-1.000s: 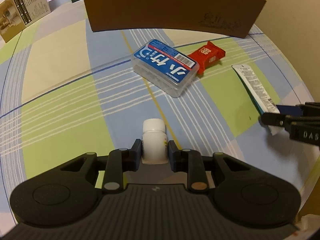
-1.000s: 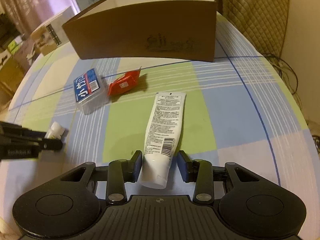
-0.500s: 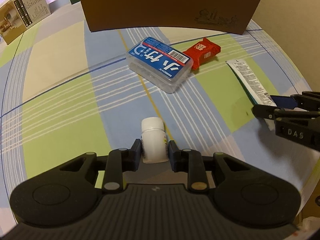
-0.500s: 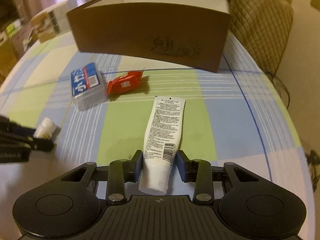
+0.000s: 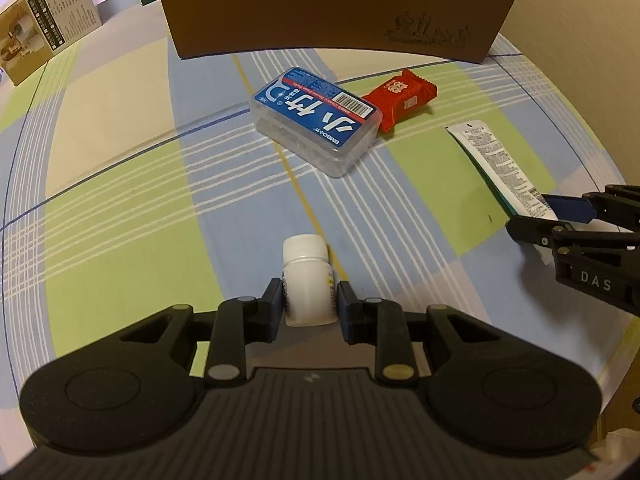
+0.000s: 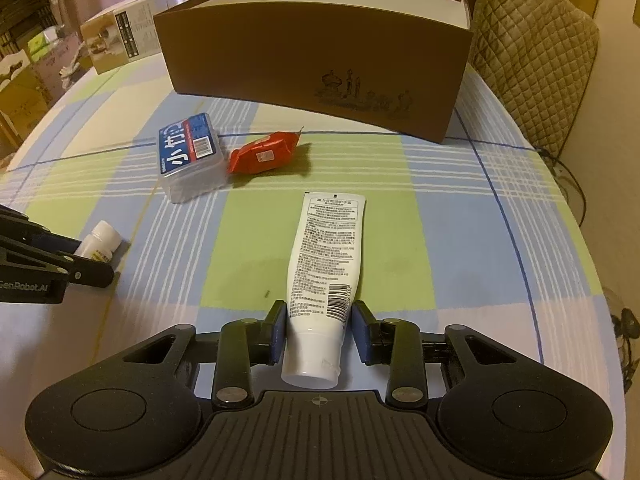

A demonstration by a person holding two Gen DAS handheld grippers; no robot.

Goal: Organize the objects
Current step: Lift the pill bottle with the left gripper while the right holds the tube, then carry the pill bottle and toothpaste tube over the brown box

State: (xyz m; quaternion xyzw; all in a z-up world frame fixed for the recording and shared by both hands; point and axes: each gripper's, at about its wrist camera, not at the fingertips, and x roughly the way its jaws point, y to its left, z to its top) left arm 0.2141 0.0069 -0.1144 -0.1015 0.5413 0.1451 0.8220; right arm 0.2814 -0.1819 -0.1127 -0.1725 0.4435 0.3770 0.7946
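Two handheld grippers reach over a table covered in a blue, green and cream checked tablecloth (image 6: 440, 216). Closest in the left wrist view, the left gripper (image 5: 308, 303) has its two pads pressed against the sides of a small white bottle (image 5: 306, 280) with a white cap, which points away from the camera; whether the bottle is lifted or resting on the cloth cannot be told. Closest in the right wrist view, the right gripper (image 6: 319, 330) straddles the cap end of a white tube (image 6: 326, 268) that lies flat, printed side up; its pads sit just beside the tube with a thin gap showing on the right, so the pictures do not settle whether it is gripping. Further out, near the middle of the table, a clear plastic case with a blue label (image 6: 191, 160) lies on the cloth, and a red snack packet (image 6: 264, 153) lies just beside it, possibly touching. Beyond both stands an open brown cardboard box (image 6: 316, 60) with a white inner wall, which is probably where the items belong. Only part of its inside shows, and nothing can be seen in it. As a judgement, the tidying is at an early stage: all four items are outside the box, two of them in hand or nearly so, two untouched.
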